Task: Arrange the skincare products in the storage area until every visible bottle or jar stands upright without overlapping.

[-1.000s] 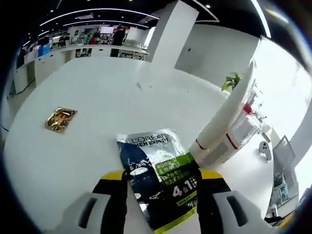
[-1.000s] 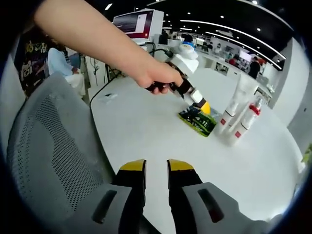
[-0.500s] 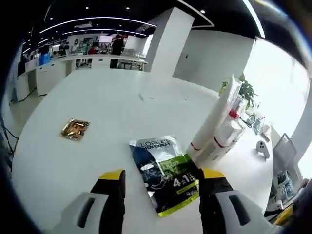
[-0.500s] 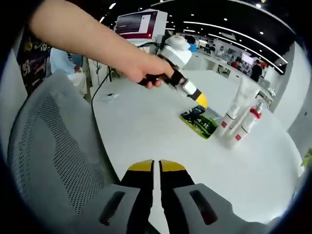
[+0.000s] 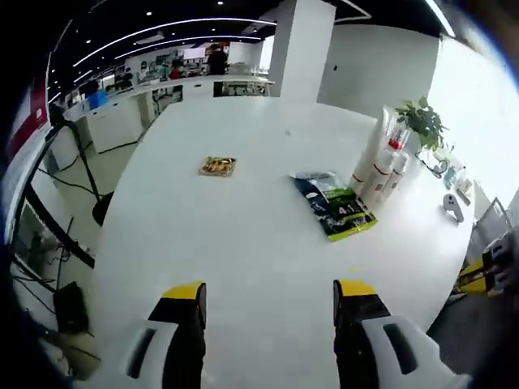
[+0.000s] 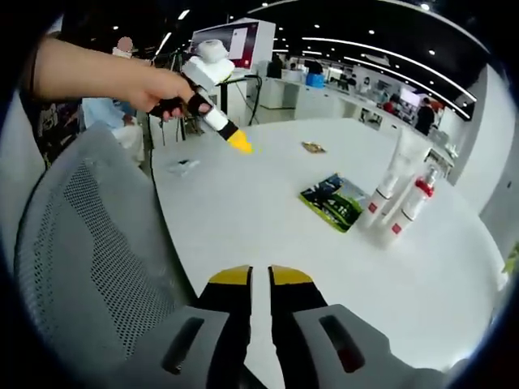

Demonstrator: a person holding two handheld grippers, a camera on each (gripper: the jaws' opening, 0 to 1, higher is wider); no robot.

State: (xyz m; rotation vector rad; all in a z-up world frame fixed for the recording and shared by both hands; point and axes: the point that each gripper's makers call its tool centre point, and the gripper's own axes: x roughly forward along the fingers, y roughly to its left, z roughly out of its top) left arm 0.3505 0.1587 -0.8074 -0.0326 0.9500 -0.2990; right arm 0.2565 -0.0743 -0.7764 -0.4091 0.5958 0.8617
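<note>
- The white round surface (image 5: 243, 243) has wide bare room between its near edge and the products; its curved rim runs along the left of the left gripper view.
- The left gripper (image 5: 268, 293) hangs released, jaws wide apart with nothing between them, well back from everything; in the right gripper view it is held up in a hand (image 6: 158, 87) over the surface's far-left side.
- The right gripper (image 6: 259, 277) is clenched, jaws nearly touching and empty, at the near edge beside a grey mesh chair (image 6: 89, 243).
- The green-and-dark sachet (image 5: 332, 207) lies flat just beside the upright tubes and bottles (image 5: 379, 166).
- A small gold packet (image 5: 218, 166) lies apart, farther along.
</note>
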